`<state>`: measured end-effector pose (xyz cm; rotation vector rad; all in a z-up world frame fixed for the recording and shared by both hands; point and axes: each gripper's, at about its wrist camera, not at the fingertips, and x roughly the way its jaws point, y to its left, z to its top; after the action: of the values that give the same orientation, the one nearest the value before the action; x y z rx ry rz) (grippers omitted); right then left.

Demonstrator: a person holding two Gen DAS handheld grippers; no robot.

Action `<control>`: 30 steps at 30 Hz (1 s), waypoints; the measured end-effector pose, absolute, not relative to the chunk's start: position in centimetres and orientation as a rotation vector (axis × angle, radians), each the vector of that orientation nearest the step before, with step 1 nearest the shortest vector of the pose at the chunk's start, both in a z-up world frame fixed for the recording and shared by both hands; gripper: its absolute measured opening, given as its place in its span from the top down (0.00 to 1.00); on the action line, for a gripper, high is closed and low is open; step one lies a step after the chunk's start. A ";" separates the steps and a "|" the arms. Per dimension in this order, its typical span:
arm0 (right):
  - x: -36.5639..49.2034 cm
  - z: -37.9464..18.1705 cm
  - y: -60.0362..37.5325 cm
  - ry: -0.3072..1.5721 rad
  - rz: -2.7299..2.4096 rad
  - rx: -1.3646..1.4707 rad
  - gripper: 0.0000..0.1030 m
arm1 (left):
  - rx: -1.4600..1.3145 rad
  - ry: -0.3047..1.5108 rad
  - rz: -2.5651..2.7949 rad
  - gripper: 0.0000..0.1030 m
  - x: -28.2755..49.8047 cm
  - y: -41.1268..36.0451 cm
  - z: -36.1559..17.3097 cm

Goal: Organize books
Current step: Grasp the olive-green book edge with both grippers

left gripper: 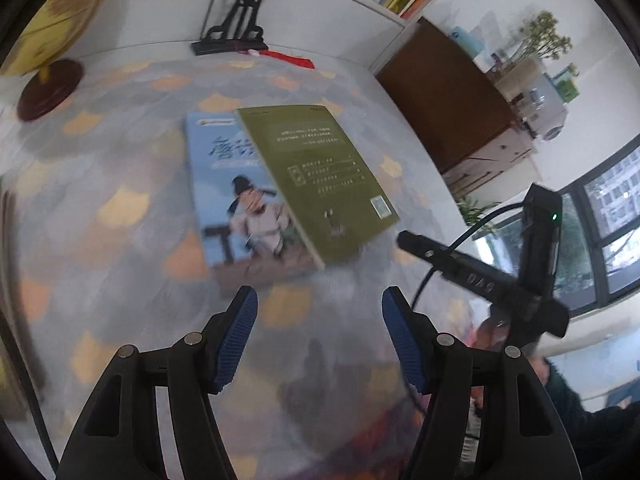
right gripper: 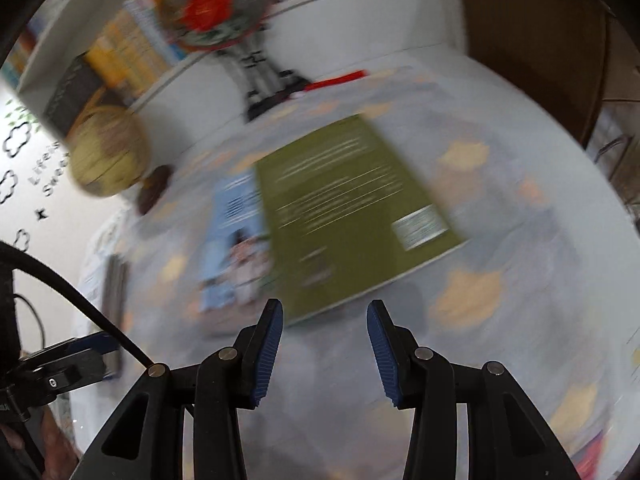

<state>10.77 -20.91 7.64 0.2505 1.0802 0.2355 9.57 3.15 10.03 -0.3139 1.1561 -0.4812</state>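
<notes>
The green book (right gripper: 352, 216) is seen just above the released, empty right gripper (right gripper: 325, 312), long axis toward upper left; the left gripper (left gripper: 320, 300), also released, is farther.

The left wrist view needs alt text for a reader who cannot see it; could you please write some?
A green book lies overlapping a blue book on a patterned tablecloth, just ahead of the left gripper, whose jaws are open and empty. The right gripper enters from the right, and a black stand sits behind.
</notes>
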 end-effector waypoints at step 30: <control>22.0 2.0 -25.2 1.170 0.368 0.210 0.43 | -0.439 1.225 -0.409 0.37 17.2 -3.7 1.8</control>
<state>22.01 -25.24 1.95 0.2104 1.1704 0.3678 17.25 -3.75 1.81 -0.4388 1.2247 -0.4093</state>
